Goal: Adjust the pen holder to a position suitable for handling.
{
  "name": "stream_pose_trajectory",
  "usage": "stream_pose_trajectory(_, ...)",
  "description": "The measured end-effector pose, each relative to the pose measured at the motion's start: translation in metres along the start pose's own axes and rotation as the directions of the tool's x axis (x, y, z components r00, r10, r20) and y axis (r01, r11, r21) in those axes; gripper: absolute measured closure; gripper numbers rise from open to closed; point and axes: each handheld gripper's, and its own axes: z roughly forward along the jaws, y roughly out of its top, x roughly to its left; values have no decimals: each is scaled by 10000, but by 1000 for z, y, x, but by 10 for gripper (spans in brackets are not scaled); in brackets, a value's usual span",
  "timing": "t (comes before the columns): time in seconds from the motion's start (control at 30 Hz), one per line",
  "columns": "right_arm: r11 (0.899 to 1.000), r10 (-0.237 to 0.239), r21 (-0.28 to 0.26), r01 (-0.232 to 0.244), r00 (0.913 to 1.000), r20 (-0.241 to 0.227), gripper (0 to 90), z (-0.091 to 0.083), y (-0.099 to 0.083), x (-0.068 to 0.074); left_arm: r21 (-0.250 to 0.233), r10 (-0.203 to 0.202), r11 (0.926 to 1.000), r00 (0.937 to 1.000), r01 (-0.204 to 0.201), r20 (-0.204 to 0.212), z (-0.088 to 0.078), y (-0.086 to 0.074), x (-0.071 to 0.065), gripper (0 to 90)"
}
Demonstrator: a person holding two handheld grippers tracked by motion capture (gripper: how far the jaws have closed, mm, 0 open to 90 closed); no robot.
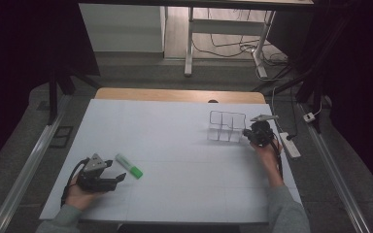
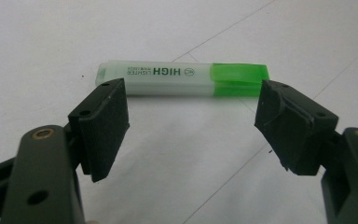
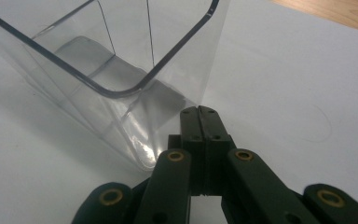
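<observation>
- Table [image 1: 184, 94]: light wood top, a strip of it bare along the far edge.
- White sheet [image 1: 175, 170] covers nearly the whole tabletop; faint grid lines cross it.
- Green highlighter [image 1: 129, 166] lies flat on the sheet, near-left area, green cap toward the near side; "HIGH" printed on its pale barrel.
- Clear plastic organizer [image 1: 226, 127] stands on the sheet, right of centre toward the far side; inner walls split it into compartments.
- Highlighter and organizer well apart.
</observation>
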Motion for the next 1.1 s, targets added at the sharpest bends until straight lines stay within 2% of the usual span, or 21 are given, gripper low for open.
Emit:
stream_pose_trajectory(0.13, 9998, -165, 87, 165, 9998, 60, 891, 3, 1, 4, 30, 23, 10000, 10000, -23, 10, 0, 0, 0, 254)
stream_pose_trajectory(0.17, 9993, -342, 168, 340, 9994, 107, 891, 7, 2, 8, 22, 18, 10000, 10000, -18, 17, 0, 0, 0, 255)
stream_pose_trajectory(0.3, 9989, -442, 128, 442, 9990, 64, 891, 11, 5, 14, 44, 20, 10000, 10000, -20, -10, 0, 0, 0, 256)
stream_pose_trajectory(0.9, 9986, -526, -36, 525, 9984, -218, 891, 23, 18, 29, 44, 37, 10000, 10000, -37, -13, 0, 0, -1, 257)
stream_pose_trajectory(0.97, 9977, -677, -20, 677, 9969, -409, 891, 27, 21, 38, 48, 38, 10000, 10000, -38, -12, 0, 0, -1, 257)
stream_pose_trajectory(1.1, 9955, -949, -23, 949, 9943, -476, 890, 30, 26, 48, 37, 36, 10000, 10000, -36, -6, 0, 0, -1, 257)
